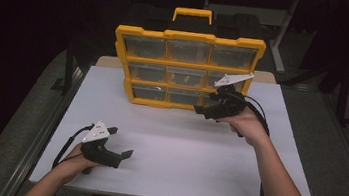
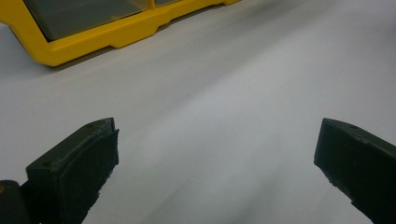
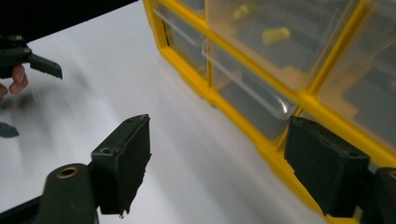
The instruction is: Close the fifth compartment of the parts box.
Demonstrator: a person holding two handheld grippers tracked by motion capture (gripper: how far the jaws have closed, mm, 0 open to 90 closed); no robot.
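- At the far middle of the white table (image 1: 176, 148), the yellow drawer organizer (image 1: 186, 69) is standing upright, drawers facing the person.
- Right gripper (image 1: 211, 108), jaws apart, is reaching for the bottom-right drawer (image 3: 247, 100); next it likely needs to close on the drawer's lip.
- Left gripper (image 1: 119, 144) is hovering near-left, jaws apart, holding nothing.

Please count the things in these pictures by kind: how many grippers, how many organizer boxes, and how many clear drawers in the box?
Grippers: 2, the left gripper and the right gripper
Yellow organizer box: 1
Clear drawers in it: 9, in three rows of three
Total: 12
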